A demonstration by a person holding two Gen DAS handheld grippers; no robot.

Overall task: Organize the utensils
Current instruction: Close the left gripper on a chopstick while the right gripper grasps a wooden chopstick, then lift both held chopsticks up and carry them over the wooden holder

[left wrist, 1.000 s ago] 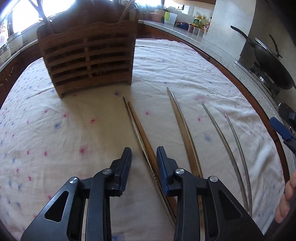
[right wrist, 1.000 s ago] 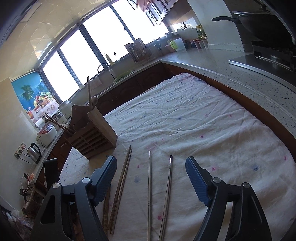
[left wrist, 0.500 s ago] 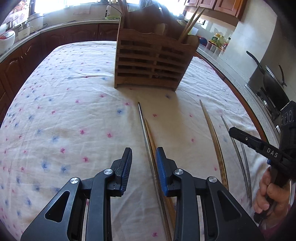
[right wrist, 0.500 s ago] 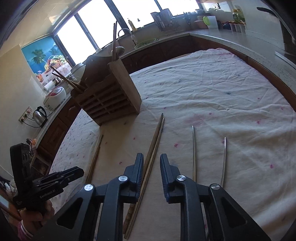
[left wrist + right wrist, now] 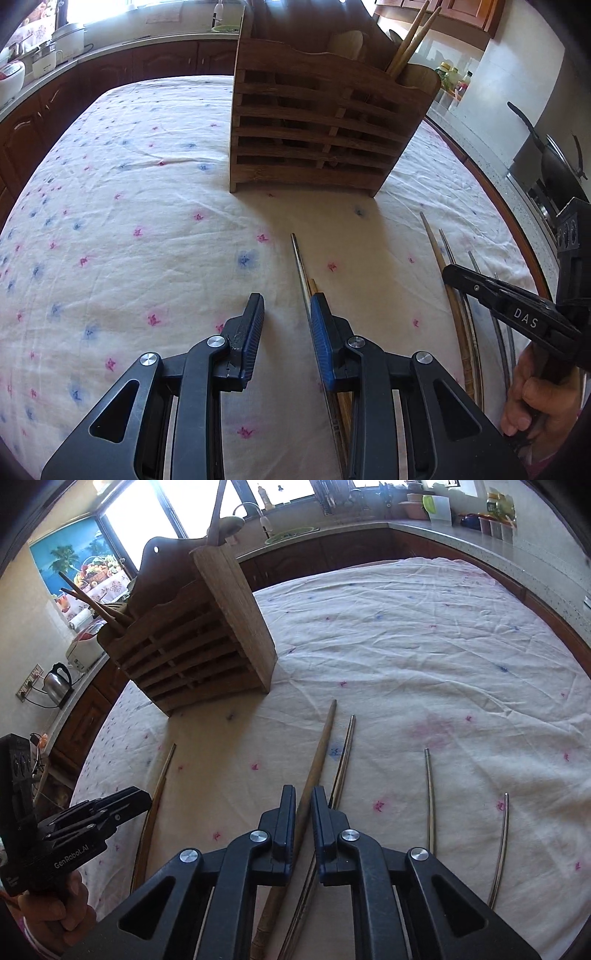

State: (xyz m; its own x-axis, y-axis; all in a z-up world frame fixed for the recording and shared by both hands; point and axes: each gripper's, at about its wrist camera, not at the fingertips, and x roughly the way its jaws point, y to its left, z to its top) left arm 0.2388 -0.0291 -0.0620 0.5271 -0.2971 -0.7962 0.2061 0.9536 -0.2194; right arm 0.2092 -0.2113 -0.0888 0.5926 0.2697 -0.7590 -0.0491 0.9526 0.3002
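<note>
In the left wrist view, the left gripper [image 5: 286, 314] is seen with its jaws partly parted and nothing between them; a metal chopstick and a wooden one [image 5: 300, 266] lie just to the right of the right jaw, partly under it; the wooden utensil holder [image 5: 317, 136] stands ahead of the jaws on the cloth-covered tabletop [image 5: 129, 221]. In the right wrist view, the right gripper [image 5: 303, 823] has just been closing, and a wooden chopstick [image 5: 319, 760] is seen between its nearly shut jaws, probably pinched; a metal chopstick [image 5: 343, 760] lies just right of the jaws; two more metal ones [image 5: 428, 797] lie further right. The grip is best confirmed firm and centred before lifting; the stick should be tipped upright before it is lowered into the holder.
</note>
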